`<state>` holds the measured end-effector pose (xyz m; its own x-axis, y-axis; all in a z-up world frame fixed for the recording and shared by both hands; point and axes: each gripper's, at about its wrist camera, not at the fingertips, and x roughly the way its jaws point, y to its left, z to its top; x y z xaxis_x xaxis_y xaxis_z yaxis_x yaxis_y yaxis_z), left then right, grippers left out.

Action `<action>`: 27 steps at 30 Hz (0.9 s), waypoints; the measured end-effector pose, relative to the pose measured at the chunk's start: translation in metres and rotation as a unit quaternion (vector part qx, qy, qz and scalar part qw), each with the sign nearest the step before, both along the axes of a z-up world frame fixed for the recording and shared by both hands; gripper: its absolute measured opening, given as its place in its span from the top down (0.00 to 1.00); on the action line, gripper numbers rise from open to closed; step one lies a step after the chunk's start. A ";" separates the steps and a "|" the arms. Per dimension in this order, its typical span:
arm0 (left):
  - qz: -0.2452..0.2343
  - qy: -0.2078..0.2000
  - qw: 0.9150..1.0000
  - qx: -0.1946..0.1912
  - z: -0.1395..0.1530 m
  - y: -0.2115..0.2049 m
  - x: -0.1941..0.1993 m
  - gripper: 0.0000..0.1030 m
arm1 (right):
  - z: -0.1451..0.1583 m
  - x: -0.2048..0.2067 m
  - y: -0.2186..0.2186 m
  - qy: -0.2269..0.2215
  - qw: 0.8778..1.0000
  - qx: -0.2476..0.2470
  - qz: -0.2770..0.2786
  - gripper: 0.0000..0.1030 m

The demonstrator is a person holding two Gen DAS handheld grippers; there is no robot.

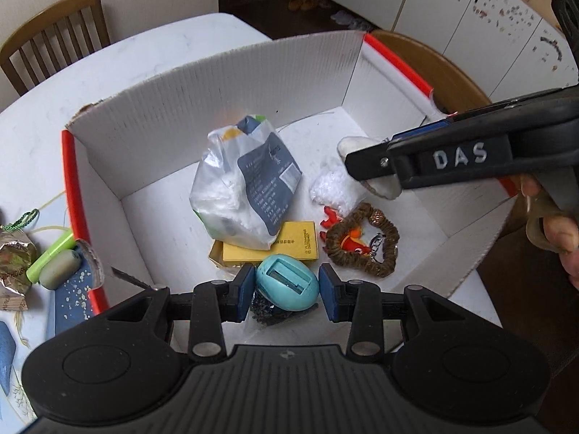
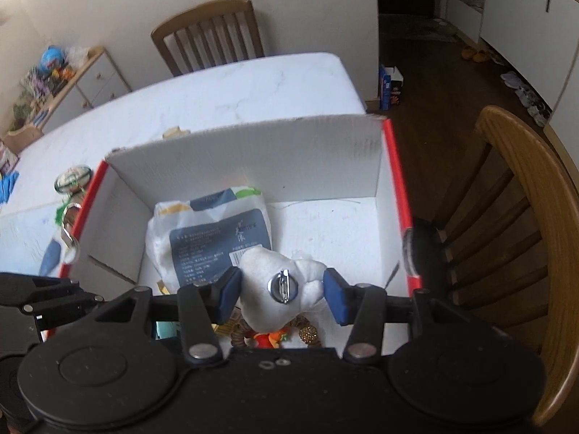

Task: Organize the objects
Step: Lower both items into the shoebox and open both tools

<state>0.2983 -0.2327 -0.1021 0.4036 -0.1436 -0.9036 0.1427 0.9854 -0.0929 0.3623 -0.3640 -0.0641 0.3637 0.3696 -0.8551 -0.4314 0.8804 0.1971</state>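
A white cardboard box with red edges stands on the table. Inside it lie a plastic bag of white stuff, a yellow box, a brown scrunchie with a red charm and a small clear bag. My left gripper is over the box, its blue pads on either side of a light blue egg-shaped object. My right gripper holds a white fluffy brooch with a metal pin over the box; it also shows in the left wrist view.
Left of the box on the table lie a green marker, a foil-wrapped item and a blue cloth. Wooden chairs stand at the far side and to the right. The box's wall rises ahead.
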 end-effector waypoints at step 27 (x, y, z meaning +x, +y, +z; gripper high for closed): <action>0.023 0.010 1.000 0.005 -0.011 -0.001 0.004 0.51 | -0.021 -0.003 0.014 0.009 0.998 -0.034 0.043 0.46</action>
<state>0.3022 -0.2338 -0.1127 0.3912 -0.1162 -0.9129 0.0959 0.9917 -0.0851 0.3597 -0.3495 -0.0853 0.3172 0.3395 -0.8855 -0.5035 0.8515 0.1461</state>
